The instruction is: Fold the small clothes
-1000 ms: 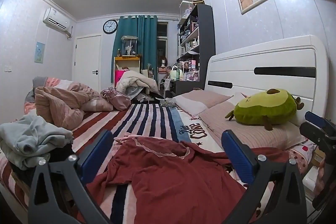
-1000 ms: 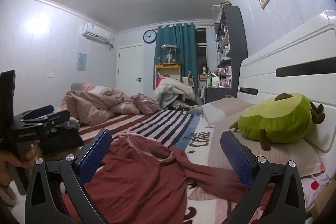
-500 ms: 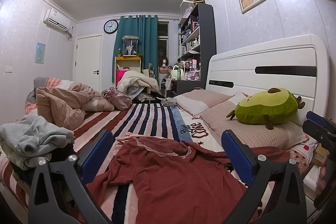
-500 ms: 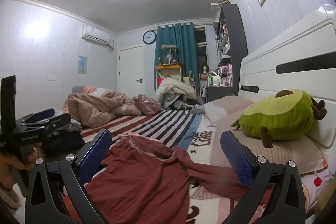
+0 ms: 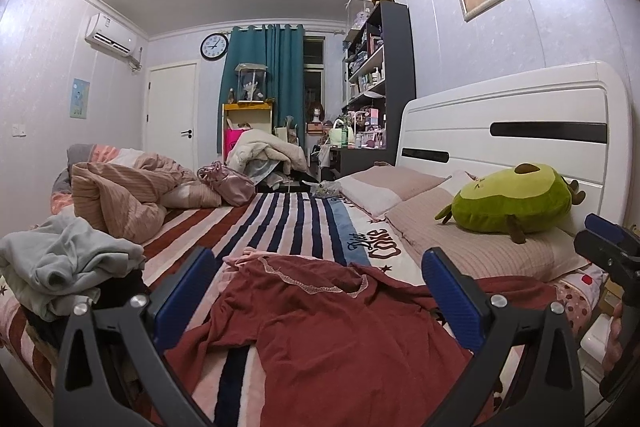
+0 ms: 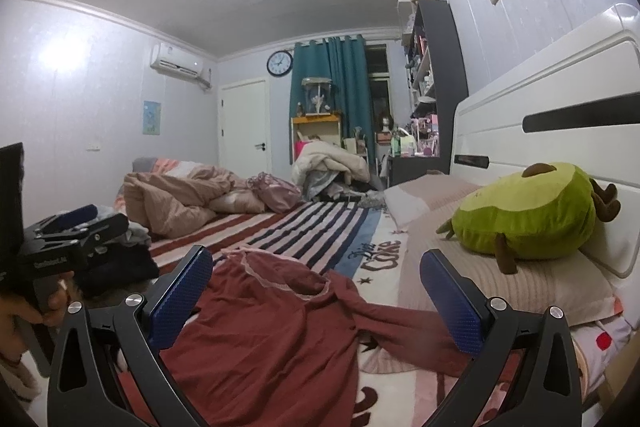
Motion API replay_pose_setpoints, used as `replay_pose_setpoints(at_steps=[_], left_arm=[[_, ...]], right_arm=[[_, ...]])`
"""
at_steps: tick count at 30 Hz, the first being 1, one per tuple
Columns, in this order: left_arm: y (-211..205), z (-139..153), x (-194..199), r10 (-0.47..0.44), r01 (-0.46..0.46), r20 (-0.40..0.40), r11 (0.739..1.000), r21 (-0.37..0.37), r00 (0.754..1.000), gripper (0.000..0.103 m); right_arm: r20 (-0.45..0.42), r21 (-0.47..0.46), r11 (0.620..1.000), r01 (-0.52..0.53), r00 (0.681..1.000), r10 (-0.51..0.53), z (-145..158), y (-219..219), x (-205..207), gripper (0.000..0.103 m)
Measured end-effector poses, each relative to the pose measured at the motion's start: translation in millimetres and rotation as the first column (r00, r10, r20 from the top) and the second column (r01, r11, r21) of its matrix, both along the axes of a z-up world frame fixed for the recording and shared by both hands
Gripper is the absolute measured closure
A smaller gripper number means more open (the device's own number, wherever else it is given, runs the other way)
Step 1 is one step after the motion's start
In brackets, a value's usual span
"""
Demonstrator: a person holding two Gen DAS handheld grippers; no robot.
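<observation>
A dark red top (image 5: 332, 323) with a pink lace neckline lies spread and rumpled on the striped bed, one sleeve stretched right toward the pillows. It also shows in the right wrist view (image 6: 276, 331). My left gripper (image 5: 320, 291) is open and empty, held above the top's near part. My right gripper (image 6: 316, 291) is open and empty, also above the top. The right gripper appears at the right edge of the left wrist view (image 5: 608, 247). The left gripper, in a hand, appears at the left of the right wrist view (image 6: 68, 239).
A pale green and dark clothes pile (image 5: 60, 267) lies at the bed's left edge. A pink crumpled duvet (image 5: 120, 195) lies farther back. Pillows (image 5: 480, 247) and a green avocado plush (image 5: 516, 203) rest against the white headboard (image 5: 520, 123) on the right.
Both grippers have drifted slightly, so the views shift a little; the top lies as before. Both stay open.
</observation>
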State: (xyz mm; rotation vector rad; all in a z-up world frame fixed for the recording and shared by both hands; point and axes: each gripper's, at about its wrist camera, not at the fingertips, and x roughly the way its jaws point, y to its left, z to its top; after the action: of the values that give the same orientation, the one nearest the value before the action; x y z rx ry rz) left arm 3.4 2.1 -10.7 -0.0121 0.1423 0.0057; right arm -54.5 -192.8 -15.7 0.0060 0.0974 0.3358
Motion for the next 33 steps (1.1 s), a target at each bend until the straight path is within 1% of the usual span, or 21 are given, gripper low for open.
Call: replay_pose_setpoints(at_steps=[8, 12, 18, 23, 33], left_arm=[[-2, -1, 4, 0.003, -0.003, -0.003, 1.000, 0.001, 1.000, 0.001], [-2, -2, 5, 0.001, -0.001, -0.011, 1.000, -0.005, 1.000, 0.001], [-3, -1, 8, -0.019, 0.019, -0.024, 1.000, -0.020, 1.000, 0.001], [-4, -1, 8, -0.022, 0.022, -0.027, 1.000, -0.018, 0.999, 0.001], [3, 0, 13, 0.004, -0.005, -0.048, 1.000, -0.024, 0.999, 0.001]], right_arm=[[-0.037, 0.019, 1.000, -0.012, 0.999, 0.012, 0, -4, 11, 0.000], [-0.058, -0.003, 1.000, -0.009, 0.998, 0.009, 0, 2, 19, 0.000], [-0.096, -0.033, 0.998, -0.045, 0.994, 0.042, 0, 15, 35, 0.000], [-0.120, -0.036, 0.996, -0.079, 0.990, 0.074, -2, 26, 42, 0.000], [-0.115, -0.063, 0.992, -0.110, 0.988, 0.103, 3, 39, 45, 0.000]])
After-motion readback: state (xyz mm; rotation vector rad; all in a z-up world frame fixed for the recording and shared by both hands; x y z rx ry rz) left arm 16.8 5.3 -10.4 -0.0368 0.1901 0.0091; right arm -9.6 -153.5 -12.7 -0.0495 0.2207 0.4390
